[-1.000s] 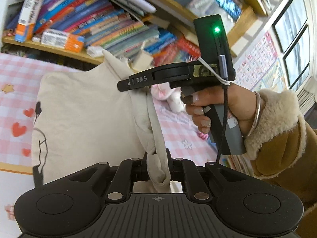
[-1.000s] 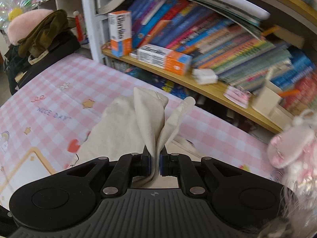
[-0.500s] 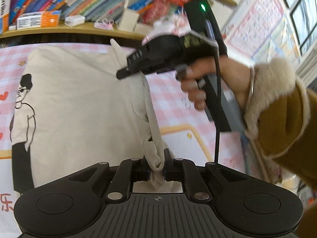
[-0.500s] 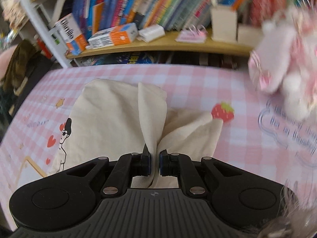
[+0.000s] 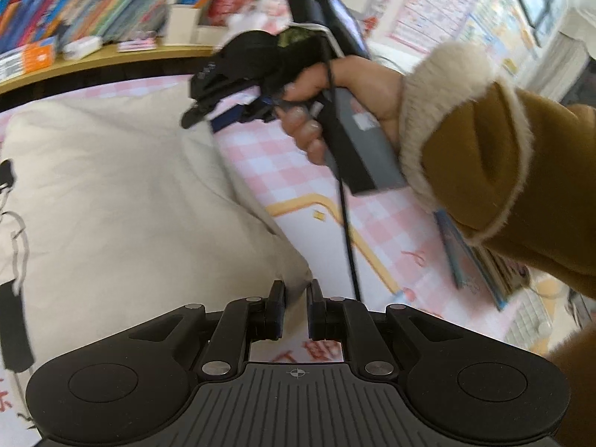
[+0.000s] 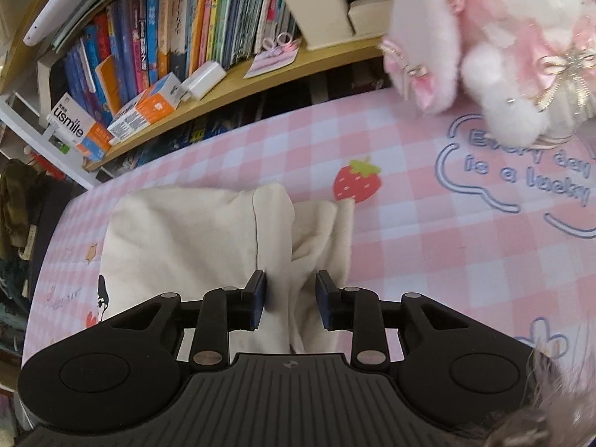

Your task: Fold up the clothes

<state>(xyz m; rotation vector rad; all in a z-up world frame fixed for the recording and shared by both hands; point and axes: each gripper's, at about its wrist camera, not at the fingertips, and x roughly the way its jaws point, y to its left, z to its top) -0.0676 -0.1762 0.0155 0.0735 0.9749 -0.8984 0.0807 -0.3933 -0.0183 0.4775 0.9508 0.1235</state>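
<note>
Cream garment (image 6: pixel 193 238) lying on pink checked tablecloth (image 6: pixel 428 246) | left gripper (image 5: pixel 296 300) pinching its near corner | right gripper (image 6: pixel 289 296) jaws just opening, cloth loose between them | plush toy (image 6: pixel 495 33) sitting nearby

The left gripper (image 5: pixel 296 311) pinched a corner of the cream garment (image 5: pixel 123 201), which lay on the pink checked bench (image 5: pixel 283 164). Beyond, a hand (image 5: pixel 346 100) in a brown fleece-cuffed sleeve (image 5: pixel 495 164) held the right gripper (image 5: pixel 203 119) over the garment's far edge, blurred.
</note>
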